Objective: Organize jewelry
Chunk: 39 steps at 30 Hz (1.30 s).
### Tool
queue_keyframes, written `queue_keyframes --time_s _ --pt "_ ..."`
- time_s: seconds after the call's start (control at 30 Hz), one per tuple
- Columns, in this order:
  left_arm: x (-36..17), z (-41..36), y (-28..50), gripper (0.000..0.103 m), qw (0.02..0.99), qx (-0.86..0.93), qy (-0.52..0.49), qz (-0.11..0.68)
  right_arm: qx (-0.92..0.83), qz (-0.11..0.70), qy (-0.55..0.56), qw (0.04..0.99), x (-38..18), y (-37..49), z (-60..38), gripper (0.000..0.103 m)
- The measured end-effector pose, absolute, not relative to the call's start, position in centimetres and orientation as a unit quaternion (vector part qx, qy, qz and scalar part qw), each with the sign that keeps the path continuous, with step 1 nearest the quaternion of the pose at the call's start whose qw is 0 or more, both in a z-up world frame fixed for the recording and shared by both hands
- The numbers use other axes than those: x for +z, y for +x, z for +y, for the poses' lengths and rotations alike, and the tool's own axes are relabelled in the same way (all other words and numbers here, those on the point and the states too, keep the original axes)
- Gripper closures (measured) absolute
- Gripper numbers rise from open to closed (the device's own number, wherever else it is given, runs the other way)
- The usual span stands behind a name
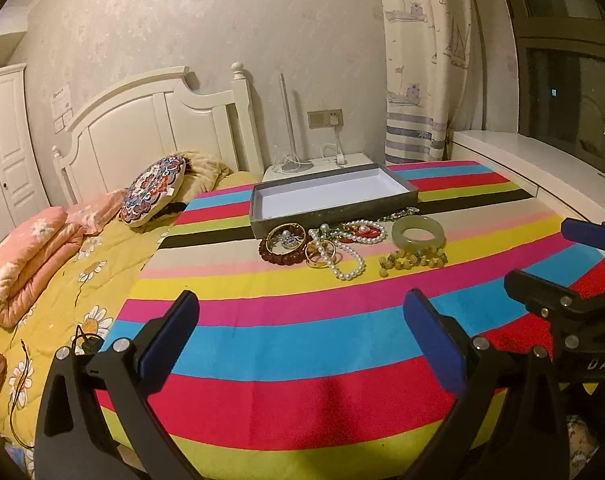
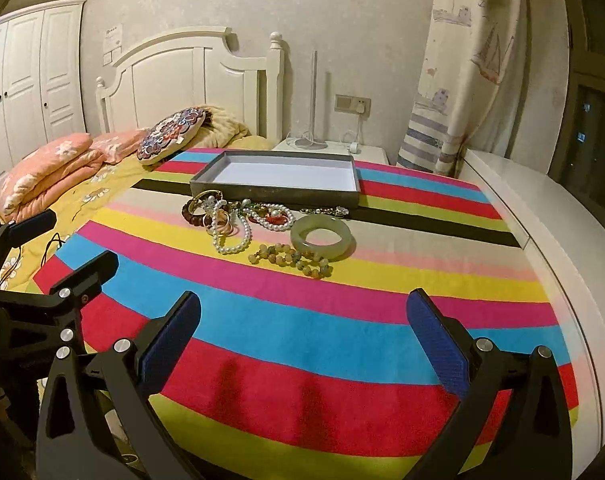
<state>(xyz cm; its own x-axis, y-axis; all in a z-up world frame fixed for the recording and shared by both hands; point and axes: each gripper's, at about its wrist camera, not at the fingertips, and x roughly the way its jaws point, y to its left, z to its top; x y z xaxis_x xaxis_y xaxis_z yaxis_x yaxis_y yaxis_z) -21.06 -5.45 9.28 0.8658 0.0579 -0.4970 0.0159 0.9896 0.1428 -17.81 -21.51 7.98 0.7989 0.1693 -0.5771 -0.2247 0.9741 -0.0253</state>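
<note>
Nothing is sorted yet, so this looks like the start of the job. The tray sits empty on the striped cloth, and all the jewelry lies in a heap just in front of its near wall.

In the left wrist view the heap sits toward 12 o'clock from the left gripper, well apart from it. The jade bangle lies at the right end, with the amber beads just in front of it. The pearl strand runs through the middle, tangled with gold rings and a dark red bracelet on the left.

The left gripper is spread wide and grips nothing. The right gripper is likewise spread wide with nothing between its pads; from it the bangle lies at about 12 o'clock and the pearls at 11.

The next move is probably a reach toward 12 o'clock for one loose piece. The bangle and the amber beads look easiest, as they lie clear of the tangle. The bangle calls for a pinch across its rim, then a short lift over the tray's wall. The pearls may drag the rings along.
</note>
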Motion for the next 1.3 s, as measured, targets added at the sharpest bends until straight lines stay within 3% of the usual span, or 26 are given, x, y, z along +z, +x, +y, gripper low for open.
queue_keyframes --time_s 1.3 --pt "9.68 -4.74 -21.1 0.002 0.964 0.018 0.062 0.259 0.106 0.294 -0.046 0.949 7.64 -18.13 -21.35 0.004"
